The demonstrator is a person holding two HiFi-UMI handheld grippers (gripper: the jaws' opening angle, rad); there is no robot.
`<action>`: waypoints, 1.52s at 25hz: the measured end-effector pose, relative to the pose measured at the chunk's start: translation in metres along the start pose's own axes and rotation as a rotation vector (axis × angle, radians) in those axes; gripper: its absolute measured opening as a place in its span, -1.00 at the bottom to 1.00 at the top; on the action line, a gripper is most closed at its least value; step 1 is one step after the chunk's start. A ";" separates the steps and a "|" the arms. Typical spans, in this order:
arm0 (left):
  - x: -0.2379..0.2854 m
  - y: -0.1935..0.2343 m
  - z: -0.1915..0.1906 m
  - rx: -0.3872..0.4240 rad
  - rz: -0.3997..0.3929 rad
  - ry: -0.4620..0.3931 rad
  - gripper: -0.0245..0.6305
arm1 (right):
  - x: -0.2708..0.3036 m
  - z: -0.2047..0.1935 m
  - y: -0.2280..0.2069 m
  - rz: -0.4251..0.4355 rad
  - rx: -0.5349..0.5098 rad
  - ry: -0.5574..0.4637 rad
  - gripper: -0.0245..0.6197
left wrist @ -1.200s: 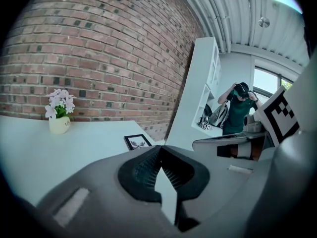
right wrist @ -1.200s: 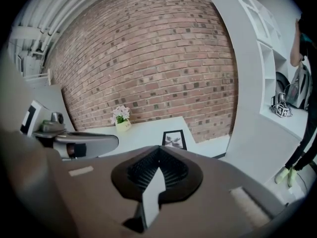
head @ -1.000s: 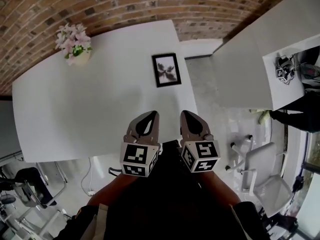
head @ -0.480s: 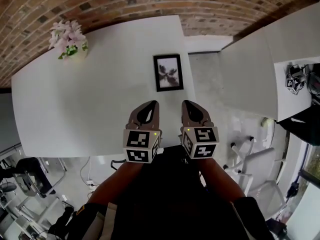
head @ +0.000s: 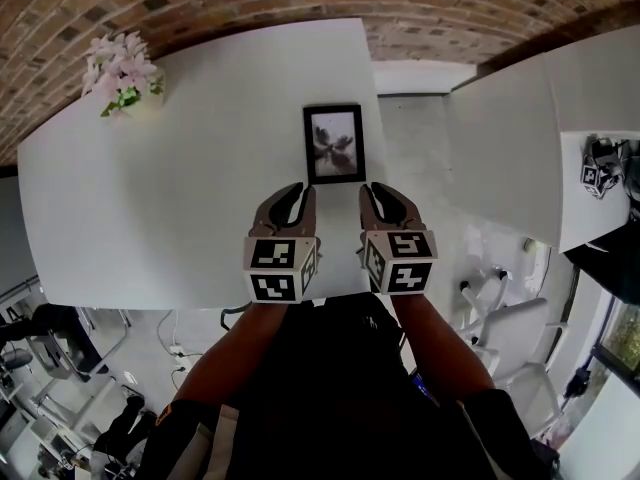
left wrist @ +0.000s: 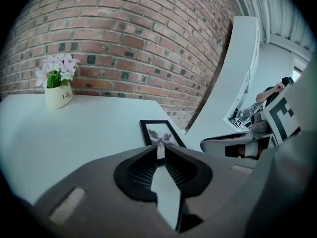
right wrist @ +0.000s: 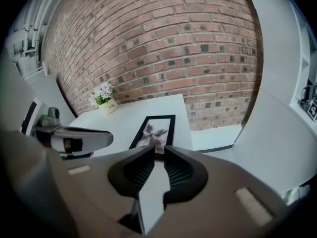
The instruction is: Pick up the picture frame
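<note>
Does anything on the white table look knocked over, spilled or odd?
Nothing spilled or damaged. The picture frame lies flat near the table's right edge instead of standing; the flower pot stands upright.

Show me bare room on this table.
The table is bare across its middle, between the flower pot at the far-left corner and the picture frame by the right edge, and at the near-left corner. Those two spots are taken.

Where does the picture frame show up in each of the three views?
Head view: picture frame upper centre, lying flat near the table's right edge.
Left gripper view: frame centre, a little below the middle.
Right gripper view: frame centre, a little below the middle.
Shared landmark: flower pot, up and left of the frame in every view.
</note>
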State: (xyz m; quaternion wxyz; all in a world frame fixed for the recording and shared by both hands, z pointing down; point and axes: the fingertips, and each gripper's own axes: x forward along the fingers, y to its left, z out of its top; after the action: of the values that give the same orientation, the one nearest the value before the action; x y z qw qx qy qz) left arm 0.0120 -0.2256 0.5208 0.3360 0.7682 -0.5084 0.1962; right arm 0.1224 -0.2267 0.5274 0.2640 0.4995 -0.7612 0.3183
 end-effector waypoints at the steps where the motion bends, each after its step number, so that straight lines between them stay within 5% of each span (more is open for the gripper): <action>1: 0.005 0.001 -0.002 -0.006 0.003 0.010 -0.77 | 0.004 -0.001 -0.003 0.003 0.003 0.008 -0.73; 21: 0.059 0.025 -0.012 -0.103 0.074 0.086 -0.61 | 0.054 -0.006 -0.020 0.070 0.031 0.106 -0.64; 38: 0.069 0.022 -0.021 -0.131 0.048 0.121 -0.61 | 0.064 -0.012 -0.018 0.079 0.056 0.138 -0.63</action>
State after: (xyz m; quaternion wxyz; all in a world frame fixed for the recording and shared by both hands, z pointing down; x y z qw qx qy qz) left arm 0.0211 -0.2610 0.5863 0.4108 0.7189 -0.5172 0.2167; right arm 0.1170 -0.2614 0.5853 0.2889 0.4534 -0.7510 0.3834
